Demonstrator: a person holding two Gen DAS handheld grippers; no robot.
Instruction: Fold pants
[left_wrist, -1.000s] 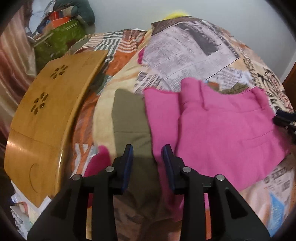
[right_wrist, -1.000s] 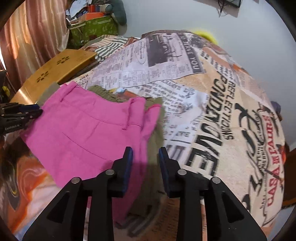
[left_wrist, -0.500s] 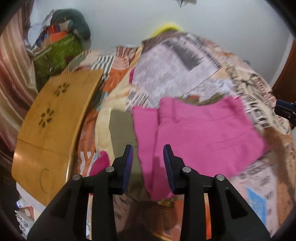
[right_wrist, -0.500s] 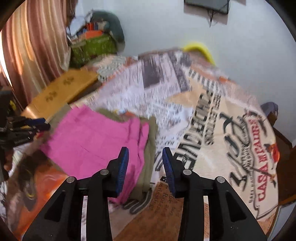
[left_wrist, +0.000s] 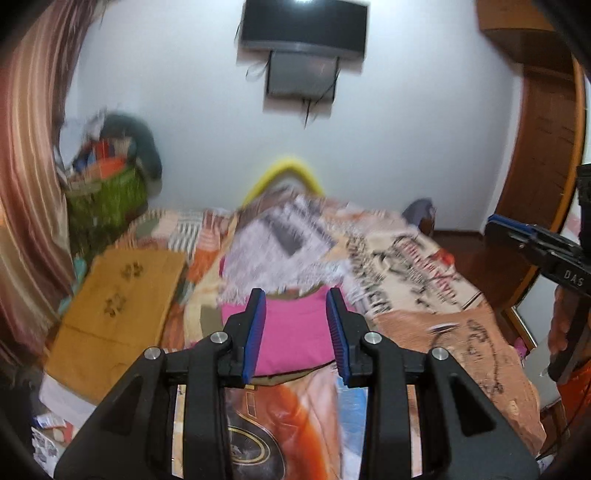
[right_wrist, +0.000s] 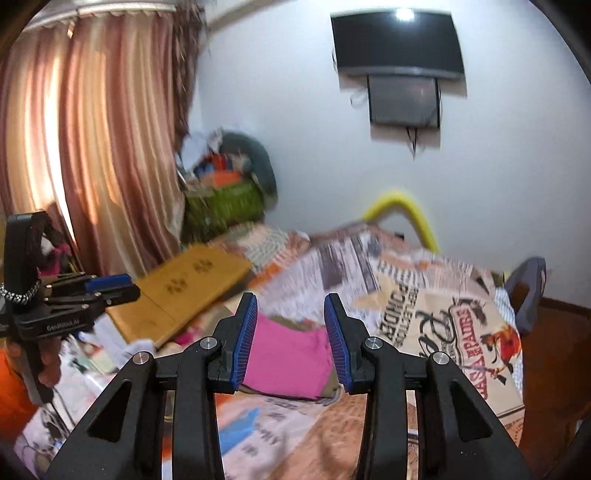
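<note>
Since a second ago both tongs have pulled up and back off the cloth. Left gripper (left_wrist: 295, 332) and right gripper (right_wrist: 290, 336): jaws apart, empty. Pink pants (left_wrist: 295, 338) lie folded on the bed (left_wrist: 424, 332), ahead of and below both; long axis crosswise to the fingers.
</note>
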